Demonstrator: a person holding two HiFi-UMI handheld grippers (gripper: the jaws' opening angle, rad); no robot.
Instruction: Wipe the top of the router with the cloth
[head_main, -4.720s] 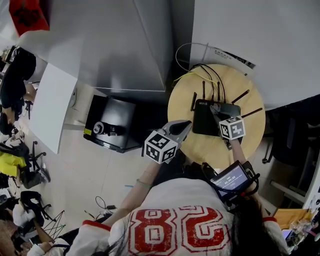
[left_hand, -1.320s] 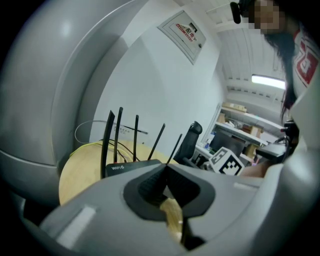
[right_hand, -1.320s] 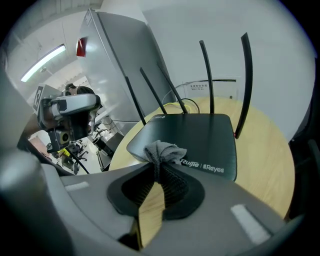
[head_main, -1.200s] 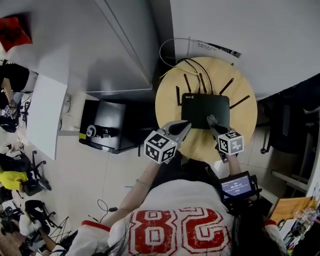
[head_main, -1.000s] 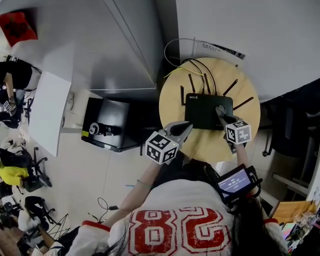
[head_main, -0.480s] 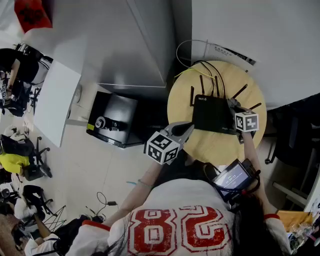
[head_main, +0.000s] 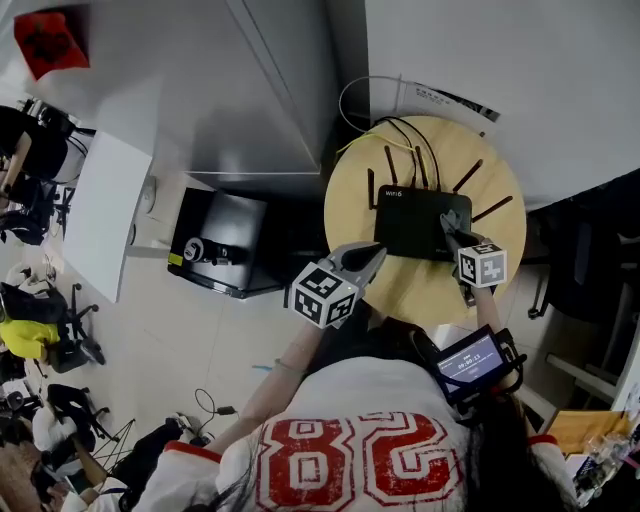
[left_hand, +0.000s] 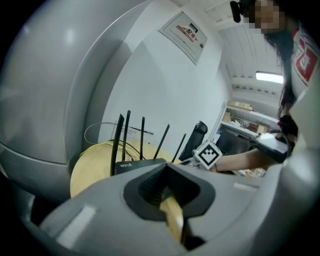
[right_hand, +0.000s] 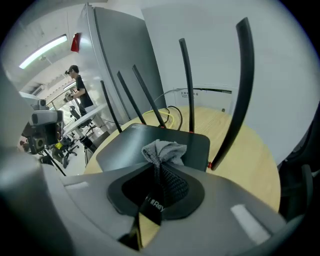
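My right tongs (head_main: 452, 222) pinch the grey cloth (right_hand: 163, 149) against the black router (head_main: 408, 222) top, right of centre in the head view. My left tongs (head_main: 374, 251), pressed together and empty, hover at the round table (head_main: 420, 292) rim, lower left of it.

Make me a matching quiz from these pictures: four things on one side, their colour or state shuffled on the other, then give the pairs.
Things:
1 router
2 cloth
3 table
4 left claw

Descriptions:
A round, pale wood
B shut, nothing in it
C black, lying on the table
D grey, pinched in the right claw, touching the router's top

Pairs: 1-C, 2-D, 3-A, 4-B
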